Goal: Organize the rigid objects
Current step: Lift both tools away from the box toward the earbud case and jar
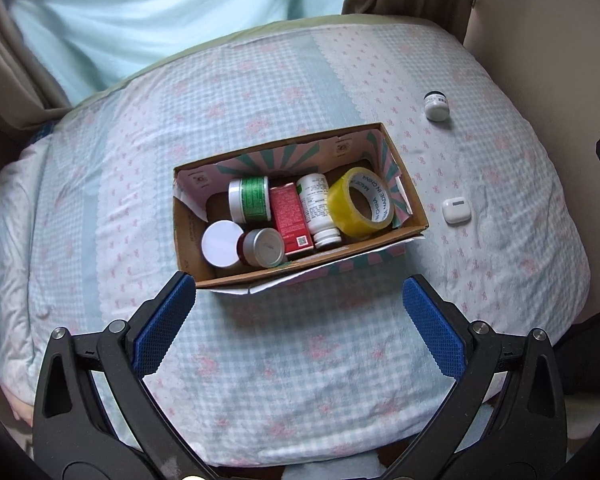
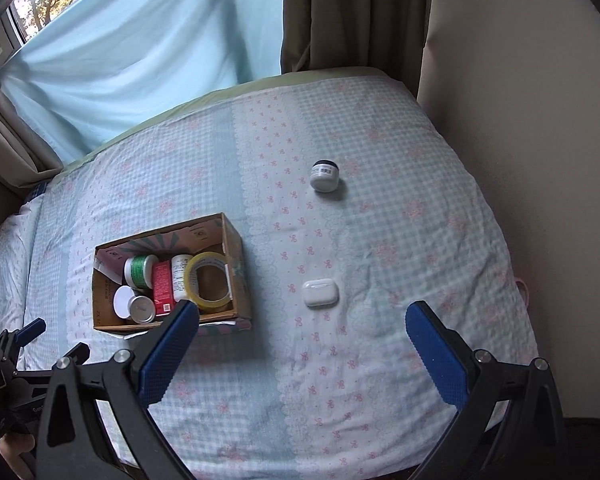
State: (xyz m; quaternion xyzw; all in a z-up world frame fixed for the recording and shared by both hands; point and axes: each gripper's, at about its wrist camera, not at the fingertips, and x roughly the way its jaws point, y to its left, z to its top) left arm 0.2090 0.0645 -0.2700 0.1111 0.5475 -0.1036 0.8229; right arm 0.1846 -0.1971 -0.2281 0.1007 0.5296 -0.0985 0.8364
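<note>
Nearest in the left wrist view, the left tongs (image 1: 298, 284) hang released above the bed (image 1: 280, 360), their blue pads wide apart with nothing between them, just short of the near wall of the cardboard box (image 1: 186, 236). The right tongs (image 2: 302, 312) are likewise spread and empty over the checked bedspread; in the right wrist view their left pad overlaps the box's near right corner.

Inside the box, along the near wall, a white-lidded jar (image 1: 221, 242) touches a silver-lidded jar (image 1: 265, 247). Behind them a green-labelled tub (image 1: 250, 199) lies on its side, then a red carton (image 1: 290, 216), a white bottle (image 1: 318, 210) lying with its cap toward the near wall, and a roll of yellow tape (image 1: 360, 202) leaning against the right end. The box's flaps are folded inward and show a pink and green striped print.

To the right of the box, apart from it, a white earbud case (image 2: 320, 292) lies flat on the bedspread, with open cloth between it and the right tongs. Farther back, well apart from the case, a small white jar (image 2: 325, 176) with a dark top lies on its side.

Beyond the bed hang a pale blue sheet (image 2: 140, 60) and brown curtains (image 2: 352, 12); a beige wall (image 2: 520, 120) borders the right side.
</note>
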